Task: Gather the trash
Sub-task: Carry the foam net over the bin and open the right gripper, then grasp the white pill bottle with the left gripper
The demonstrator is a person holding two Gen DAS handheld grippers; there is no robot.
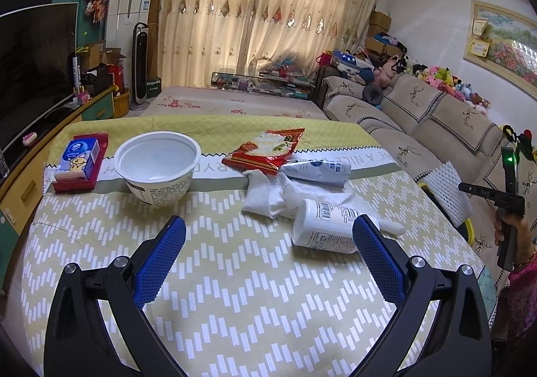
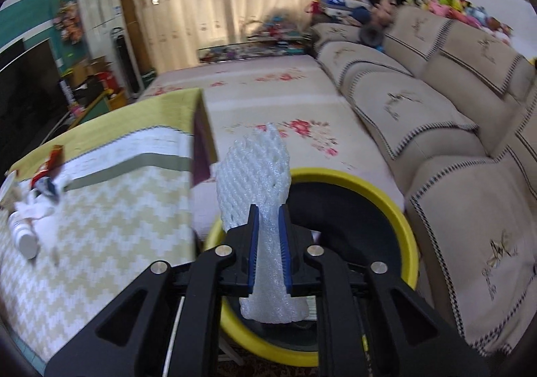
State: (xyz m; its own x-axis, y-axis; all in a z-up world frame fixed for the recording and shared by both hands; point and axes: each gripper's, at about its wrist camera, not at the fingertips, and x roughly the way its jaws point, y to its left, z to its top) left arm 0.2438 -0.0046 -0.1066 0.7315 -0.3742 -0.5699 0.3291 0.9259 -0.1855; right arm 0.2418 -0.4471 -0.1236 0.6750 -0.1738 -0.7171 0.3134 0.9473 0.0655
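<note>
My left gripper [image 1: 268, 232] is open and empty above the table, its right finger beside a white bottle [image 1: 322, 226] lying on its side. Behind it lie a crumpled white tissue [image 1: 268, 196], a squeezed tube [image 1: 319, 170], a red snack wrapper [image 1: 268, 149] and a white paper bowl [image 1: 156, 165]. My right gripper [image 2: 270, 226] is shut on a white foam net sleeve [image 2: 255, 179], held over a yellow-rimmed bin [image 2: 402, 226] beside the table. The sleeve also shows in the left wrist view [image 1: 451, 192].
A tissue pack on a red box [image 1: 79, 162] sits at the table's left. The table's green-patterned cloth [image 1: 235, 276] ends at the right edge by the bin. A beige sofa [image 2: 453, 142] stands right, a TV [image 1: 30, 68] left.
</note>
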